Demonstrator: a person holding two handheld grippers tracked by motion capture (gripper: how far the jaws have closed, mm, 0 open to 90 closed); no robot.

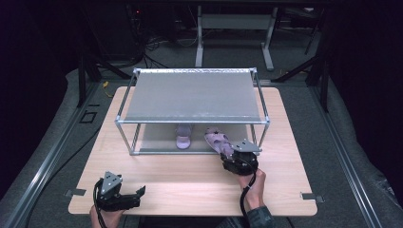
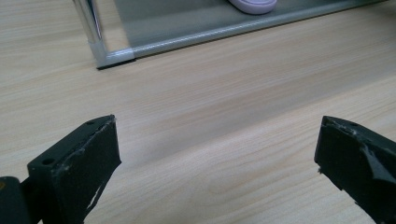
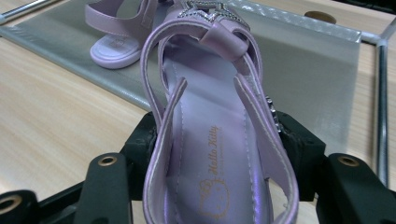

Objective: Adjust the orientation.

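Rack (image 1: 192, 95) takes the middle of the table (image 1: 157, 168); its corner posts and top shelf bound the front opening. Lower shelf centre is taken by a sandal (image 1: 184, 137). Bare wood across the lower frame, between rack and table edge.

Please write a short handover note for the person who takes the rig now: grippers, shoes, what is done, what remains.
Right gripper: shut on a lilac strapped sandal, held at the front edge of the metal-framed rack.
Left gripper: open, holding nothing, over the wooden table near the person.
Second lilac sandal: already on the rack's lower shelf.
Likely left: set the held sandal beside it, then release.
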